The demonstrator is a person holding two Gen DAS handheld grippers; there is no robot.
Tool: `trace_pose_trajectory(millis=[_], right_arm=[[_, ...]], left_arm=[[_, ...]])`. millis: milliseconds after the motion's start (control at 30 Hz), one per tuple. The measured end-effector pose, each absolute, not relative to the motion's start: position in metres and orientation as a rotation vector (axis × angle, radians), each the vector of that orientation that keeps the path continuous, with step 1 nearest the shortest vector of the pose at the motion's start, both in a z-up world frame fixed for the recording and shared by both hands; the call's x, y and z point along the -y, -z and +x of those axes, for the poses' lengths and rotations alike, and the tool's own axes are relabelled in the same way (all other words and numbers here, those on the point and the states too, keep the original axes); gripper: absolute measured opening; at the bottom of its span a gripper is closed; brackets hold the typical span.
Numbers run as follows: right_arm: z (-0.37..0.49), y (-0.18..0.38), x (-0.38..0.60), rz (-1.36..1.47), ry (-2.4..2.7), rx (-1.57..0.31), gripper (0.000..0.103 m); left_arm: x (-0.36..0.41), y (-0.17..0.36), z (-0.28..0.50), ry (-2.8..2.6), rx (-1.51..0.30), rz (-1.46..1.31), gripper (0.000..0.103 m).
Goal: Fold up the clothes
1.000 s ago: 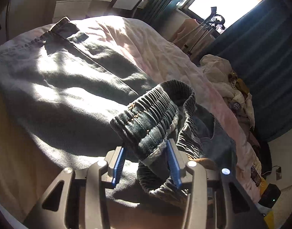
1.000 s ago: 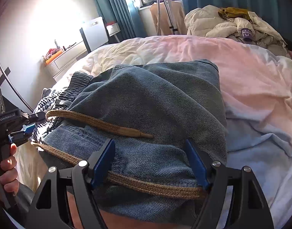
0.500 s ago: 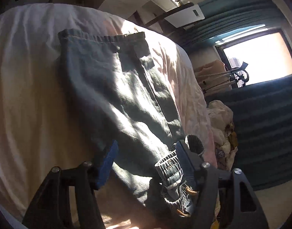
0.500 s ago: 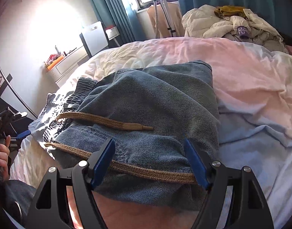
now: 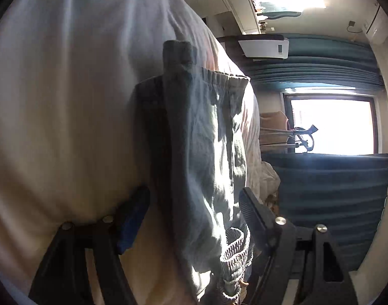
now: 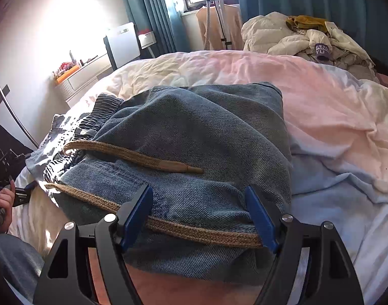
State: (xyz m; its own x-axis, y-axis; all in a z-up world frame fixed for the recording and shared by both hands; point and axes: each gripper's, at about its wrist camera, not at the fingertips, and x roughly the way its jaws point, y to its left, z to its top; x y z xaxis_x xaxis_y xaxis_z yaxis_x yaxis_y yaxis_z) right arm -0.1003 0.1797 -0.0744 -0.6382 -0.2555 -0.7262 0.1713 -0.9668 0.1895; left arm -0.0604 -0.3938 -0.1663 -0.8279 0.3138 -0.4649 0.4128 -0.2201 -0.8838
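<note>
The jeans point(image 6: 206, 137) lie folded in a thick bundle on the bed point(image 6: 333, 117), filling the centre of the right view, with the tan drawstring point(image 6: 133, 153) trailing across the top layer and again along the near edge. The right gripper point(image 6: 199, 216) stands spread wide over that near edge, clamping nothing; the left gripper point(image 5: 191, 218), low in its own frame, is likewise released, its fingers straddling the cloth without pinching it. Denim like this should be heavy, limp and not slippery, so a firm pinch on the thick elastic waistband point(image 5: 234, 251) or a seamed edge looks the safest hold; the loose cord could snag or drag. The left view, turned sideways, shows the jeans' long flat stretch and far hem point(image 5: 178, 50), which the right view hides. Only the right view shows the cord, the laundry pile point(image 6: 303, 38) at upper right, and the person's hand point(image 6: 2, 200) at lower left.
</note>
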Motion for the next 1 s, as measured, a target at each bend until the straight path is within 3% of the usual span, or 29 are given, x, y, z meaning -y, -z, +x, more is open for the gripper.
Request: trace_pose_trajectory(millis=[233,433,533,600,833,1000], right_arm=[[-0.108,0.079,-0.174,1.19,2.658,0.122,0.077],[-0.114,0.082,-0.173,1.179,2.655,0.117,0.077],[-0.116,0.082,-0.173,1.178,2.651,0.122,0.077],[-0.117,0.082,-0.173,1.18,2.647,0.133,0.077],[-0.12,0.08,-0.183,1.176,2.625,0.274,0.077],[-0.12,0.073,-0.196,1.174,2.578,0.4,0.077]], left_arm=[[0.394,0.169,-0.089,2.311,-1.872,0.896,0.072],[0.39,0.164,-0.113,2.384,-1.662,0.944,0.044],[0.381,0.143,-0.122,2.497,-1.468,0.914,0.017],[0.365,0.116,-0.126,2.608,-1.324,0.862,0.011],[0.295,0.014,-0.133,2.916,-0.954,0.662,0.006],[0.236,-0.029,-0.134,3.036,-0.799,0.609,0.005]])
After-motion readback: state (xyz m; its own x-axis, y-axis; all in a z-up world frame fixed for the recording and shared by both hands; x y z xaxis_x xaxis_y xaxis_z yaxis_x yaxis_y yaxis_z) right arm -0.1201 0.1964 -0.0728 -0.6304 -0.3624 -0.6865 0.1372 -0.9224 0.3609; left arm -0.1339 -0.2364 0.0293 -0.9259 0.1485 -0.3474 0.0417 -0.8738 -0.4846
